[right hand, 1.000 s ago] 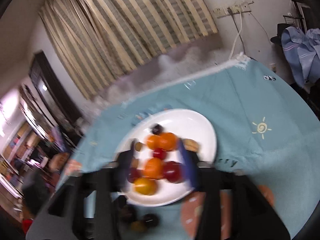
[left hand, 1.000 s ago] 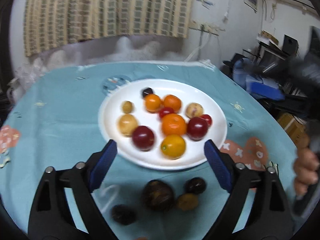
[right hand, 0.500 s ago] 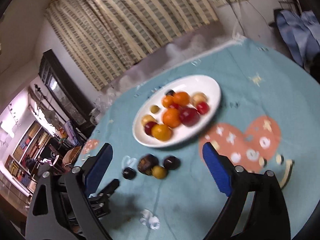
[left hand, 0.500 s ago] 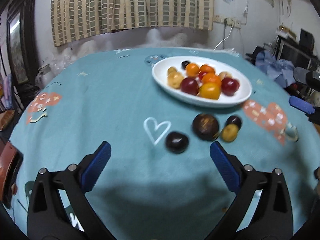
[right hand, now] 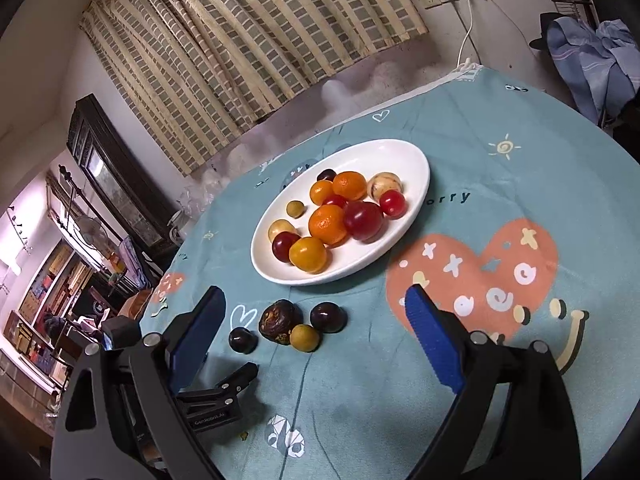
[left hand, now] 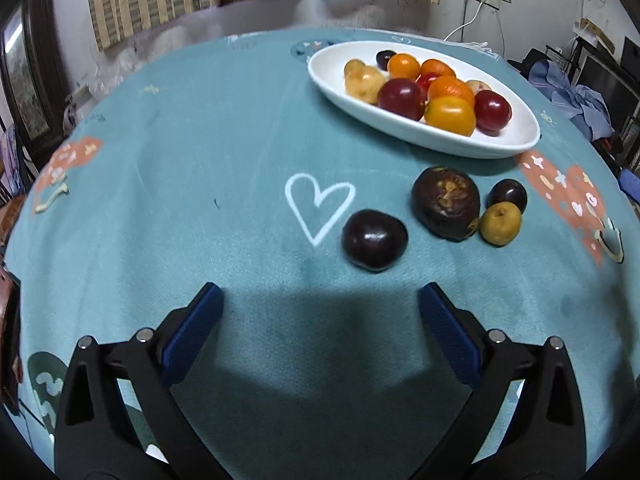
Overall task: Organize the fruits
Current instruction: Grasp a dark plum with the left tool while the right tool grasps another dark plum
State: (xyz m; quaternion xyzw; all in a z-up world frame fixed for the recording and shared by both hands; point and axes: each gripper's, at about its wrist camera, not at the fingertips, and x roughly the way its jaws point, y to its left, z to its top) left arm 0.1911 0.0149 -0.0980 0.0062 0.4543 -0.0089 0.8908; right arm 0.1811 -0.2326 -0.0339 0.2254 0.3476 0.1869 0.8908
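A white oval plate [left hand: 516, 142] [right hand: 416, 168] holds several oranges, red plums and small yellow fruits. In front of it on the teal cloth lie a dark plum [left hand: 374, 239] [right hand: 242, 340], a large brown wrinkled fruit [left hand: 446, 203] [right hand: 280, 320], a small dark plum [left hand: 507, 195] [right hand: 327, 317] and a small yellow fruit [left hand: 500, 224] [right hand: 305, 337]. My left gripper [left hand: 320, 300] is open and empty, just short of the dark plum. My right gripper [right hand: 314, 296] is open and empty, above the loose fruits. The left gripper also shows in the right wrist view [right hand: 224, 390].
The round table has a teal cloth with a white heart outline [left hand: 318, 204] and an orange heart patch [right hand: 476, 268]. A striped curtain [right hand: 256, 40] hangs behind. Clothes and shelves [left hand: 580, 96] stand to the right.
Both grippers have pulled back from the plate toward the table's near side. The left one has dropped low and now faces the loose fruits.
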